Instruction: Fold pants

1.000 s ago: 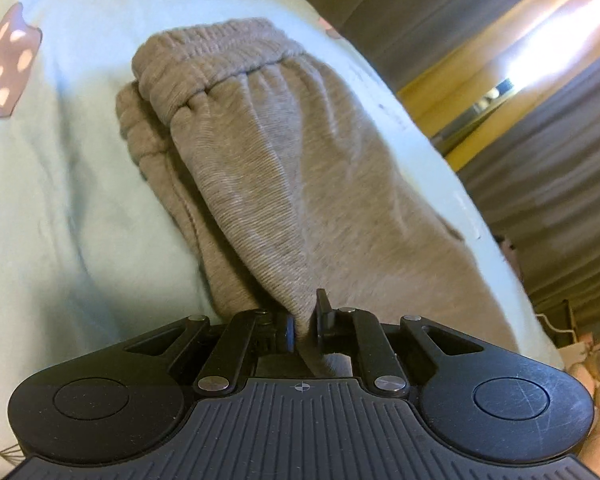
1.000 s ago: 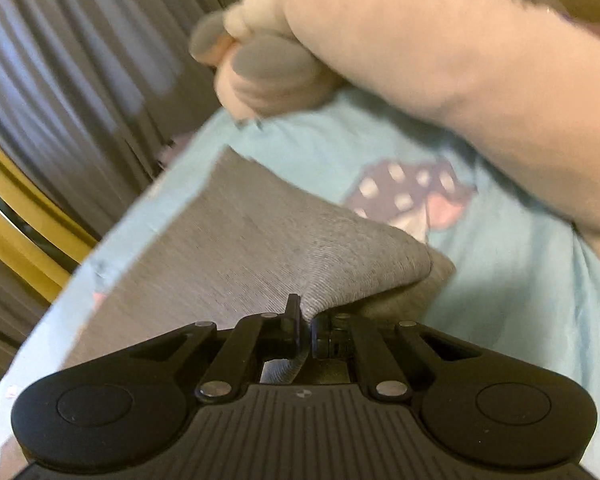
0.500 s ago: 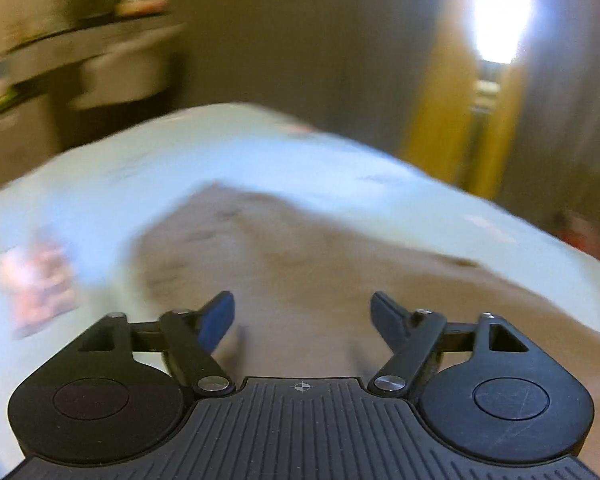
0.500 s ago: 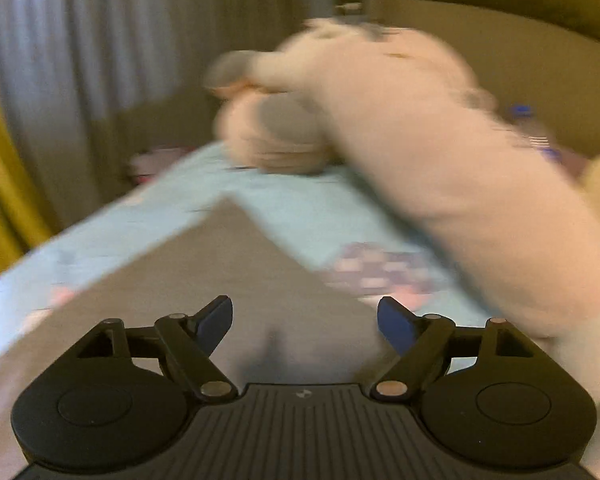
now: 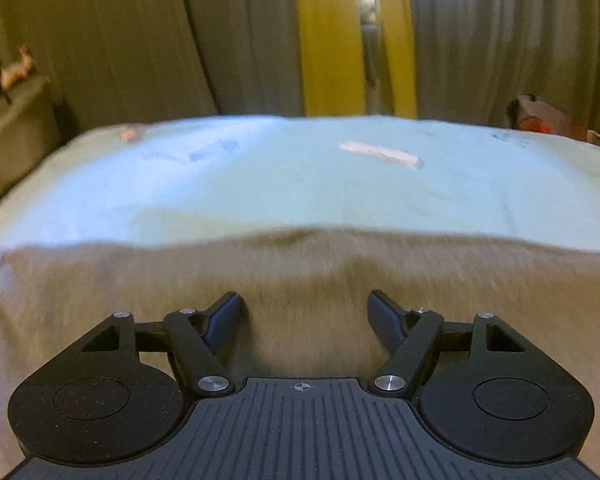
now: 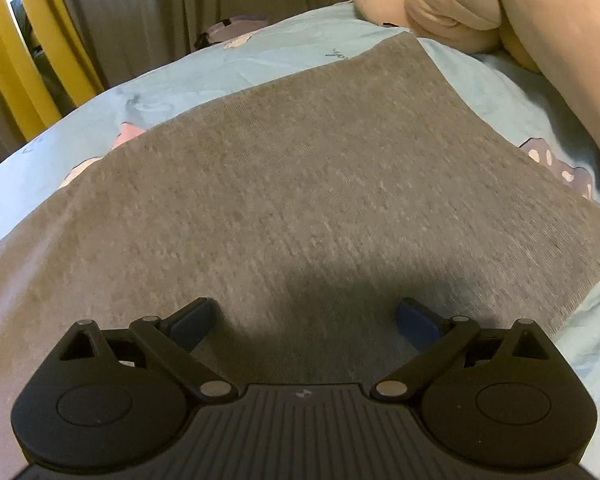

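The grey pants point(image 6: 308, 184) lie flat on a light blue printed bed sheet point(image 6: 172, 80), with a straight folded edge toward the far side. My right gripper point(image 6: 306, 314) is open and empty, hovering just above the near part of the fabric. In the left wrist view the pants point(image 5: 300, 272) fill the lower part of the frame, blurred. My left gripper point(image 5: 304, 314) is open and empty over the cloth, with the sheet point(image 5: 300, 176) beyond.
A large pinkish plush toy point(image 6: 500, 12) lies at the bed's far right. Grey and yellow curtains point(image 5: 328, 36) hang behind the bed. A beige box or bag point(image 5: 20, 128) stands at the left, an orange-and-white bag point(image 5: 548, 120) at the right.
Both grippers were shut on the pants one second ago. They have opened, let the cloth drop flat on the bed and drawn back and up. Both views have swung level.
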